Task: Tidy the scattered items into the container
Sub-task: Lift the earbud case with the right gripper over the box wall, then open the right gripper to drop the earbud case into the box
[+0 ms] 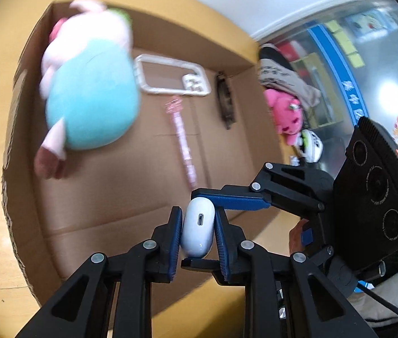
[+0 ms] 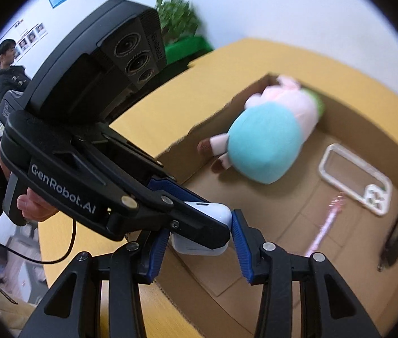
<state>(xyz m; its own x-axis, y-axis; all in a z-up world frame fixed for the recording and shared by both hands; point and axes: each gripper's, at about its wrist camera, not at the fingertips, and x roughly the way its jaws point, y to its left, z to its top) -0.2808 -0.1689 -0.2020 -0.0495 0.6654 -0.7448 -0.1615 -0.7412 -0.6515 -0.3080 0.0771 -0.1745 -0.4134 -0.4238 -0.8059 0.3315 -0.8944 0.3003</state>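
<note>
My left gripper point(image 1: 198, 232) is shut on a white earbuds case point(image 1: 198, 229) and holds it over the near edge of the open cardboard box point(image 1: 148, 217). The case also shows in the right wrist view point(image 2: 199, 246), between the left gripper's fingers and also between my right gripper's blue pads. My right gripper point(image 2: 199, 246) is open around the case; contact cannot be told. In the box lie a pink and teal plush toy point(image 1: 86, 84), a white phone case point(image 1: 172, 74), a pink wand point(image 1: 182, 140) and a dark hair clip point(image 1: 225, 100).
The box stands on a yellow table point(image 2: 353, 70). Beyond the box's right wall in the left wrist view are a pink plush point(image 1: 286, 115) and a white toy point(image 1: 311, 145). A person point(image 2: 7, 76) and a green plant point(image 2: 176, 19) stand in the background.
</note>
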